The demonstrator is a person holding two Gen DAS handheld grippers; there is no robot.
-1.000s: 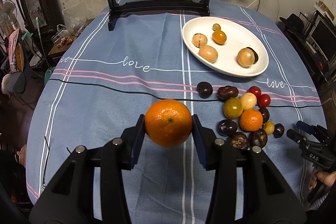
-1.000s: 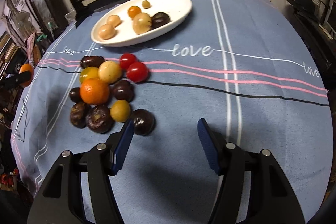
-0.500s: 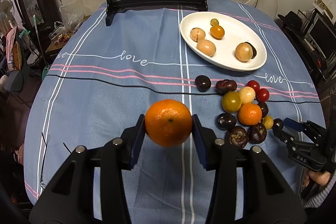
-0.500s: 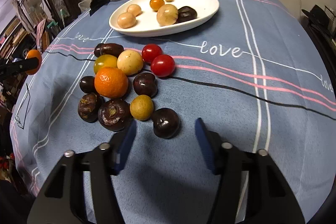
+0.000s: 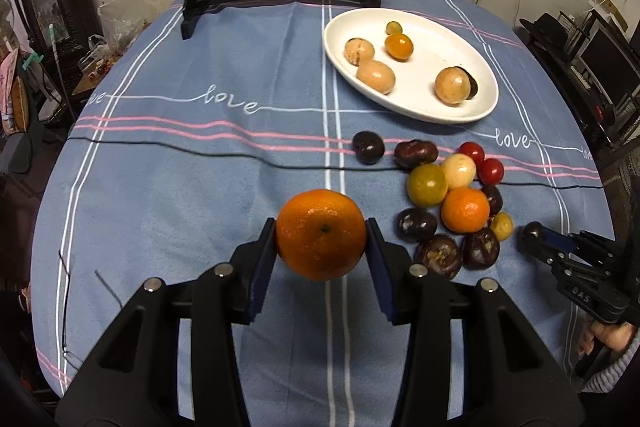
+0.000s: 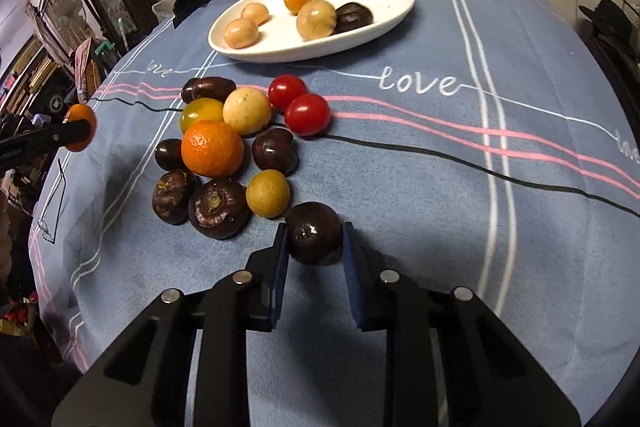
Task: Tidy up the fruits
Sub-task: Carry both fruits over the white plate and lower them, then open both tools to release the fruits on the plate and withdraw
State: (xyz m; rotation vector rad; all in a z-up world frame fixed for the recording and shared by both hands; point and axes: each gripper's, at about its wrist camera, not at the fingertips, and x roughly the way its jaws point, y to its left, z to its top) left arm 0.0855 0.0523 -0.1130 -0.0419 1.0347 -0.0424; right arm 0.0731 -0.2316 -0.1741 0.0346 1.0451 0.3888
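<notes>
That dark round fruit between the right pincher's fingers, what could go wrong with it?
The right gripper has its fingers around the dark purple round fruit, close beside the small yellow-green fruit; lifting might nudge that one rolling. The round, shiny skin may slip. The left gripper holds a big orange in the air; it could drop.

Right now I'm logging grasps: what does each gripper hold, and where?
The left gripper pinches the orange across its sides. The right gripper flanks the dark fruit; actual contact cannot be told.
</notes>
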